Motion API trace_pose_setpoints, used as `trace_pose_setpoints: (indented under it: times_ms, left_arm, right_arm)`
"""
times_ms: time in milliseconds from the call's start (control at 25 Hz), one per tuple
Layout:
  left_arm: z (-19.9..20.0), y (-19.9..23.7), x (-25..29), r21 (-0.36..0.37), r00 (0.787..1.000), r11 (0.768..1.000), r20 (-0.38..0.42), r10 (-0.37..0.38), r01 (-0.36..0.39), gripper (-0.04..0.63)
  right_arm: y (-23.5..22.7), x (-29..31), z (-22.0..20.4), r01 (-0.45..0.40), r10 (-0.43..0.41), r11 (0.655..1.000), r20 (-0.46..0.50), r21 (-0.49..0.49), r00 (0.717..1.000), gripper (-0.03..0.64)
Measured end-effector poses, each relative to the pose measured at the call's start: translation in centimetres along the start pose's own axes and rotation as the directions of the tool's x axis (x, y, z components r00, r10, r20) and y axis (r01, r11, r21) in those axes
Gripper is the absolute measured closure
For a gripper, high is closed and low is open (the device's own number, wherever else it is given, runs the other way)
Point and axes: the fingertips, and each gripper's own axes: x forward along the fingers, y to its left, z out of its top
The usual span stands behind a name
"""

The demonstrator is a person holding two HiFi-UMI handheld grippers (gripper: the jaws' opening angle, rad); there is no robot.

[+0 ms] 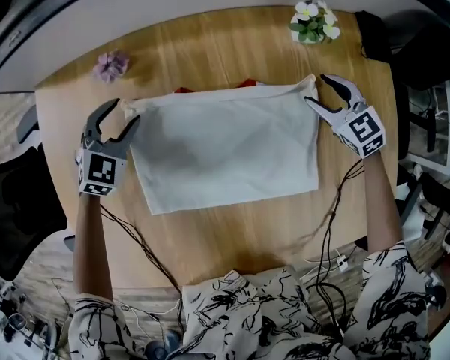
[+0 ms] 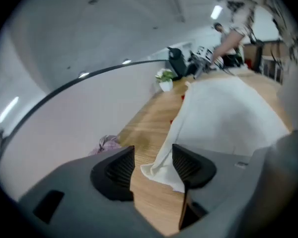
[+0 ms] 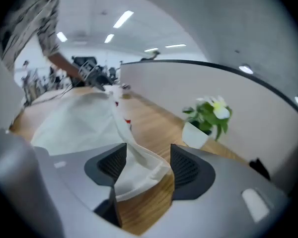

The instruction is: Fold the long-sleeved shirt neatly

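The white shirt (image 1: 225, 145) lies folded into a flat rectangle on the wooden table (image 1: 232, 231). My left gripper (image 1: 124, 112) is at its far left corner and my right gripper (image 1: 317, 90) at its far right corner. In the left gripper view the jaws (image 2: 153, 165) stand apart, with the shirt's corner (image 2: 161, 171) lying loose on the wood between them. In the right gripper view the jaws (image 3: 148, 165) are also apart, and a limp corner of the shirt (image 3: 141, 170) rests between them without being pinched. Small red bits (image 1: 247, 83) show at the shirt's far edge.
A small potted plant with white flowers (image 1: 313, 21) stands at the far right of the table, and a purple flower (image 1: 111, 64) lies at the far left. Cables (image 1: 330, 231) run from both grippers over the near edge. A black chair (image 1: 15, 201) stands to the left.
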Motion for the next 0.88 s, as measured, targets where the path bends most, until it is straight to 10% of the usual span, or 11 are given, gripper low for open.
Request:
trace_pose_setpoints:
  times_ms: [80,200,520,880]
  left_arm:
    - [-0.2,-1.2,1.0,0.175,0.999,0.984,-0.047,-0.021,0.029,0.373]
    - [0.0,-2.8,2.9,0.252,0.993,0.962,-0.086,-0.084,0.103,0.403]
    - [0.1,-3.5,5.3,0.227,0.978,0.954,-0.112,-0.175,0.197,0.565]
    - [-0.6,0.1,7.5,-0.014,0.981,0.998,-0.181,-0.070,0.068,0.542]
  right_arm:
    - [1.9,1.7,0.7,-0.056,0.049,0.984,-0.045,-0.170,0.998,0.328]
    - [3.3,3.7,0.9,-0.114,0.093,0.959,-0.093,-0.259,0.991,0.350]
    - [3.9,6.4,-0.3,-0.205,0.173,0.946,-0.145,-0.251,0.974,0.592]
    - [0.2,7.8,-0.5,-0.058,0.057,0.998,-0.170,0.002,0.984,0.571]
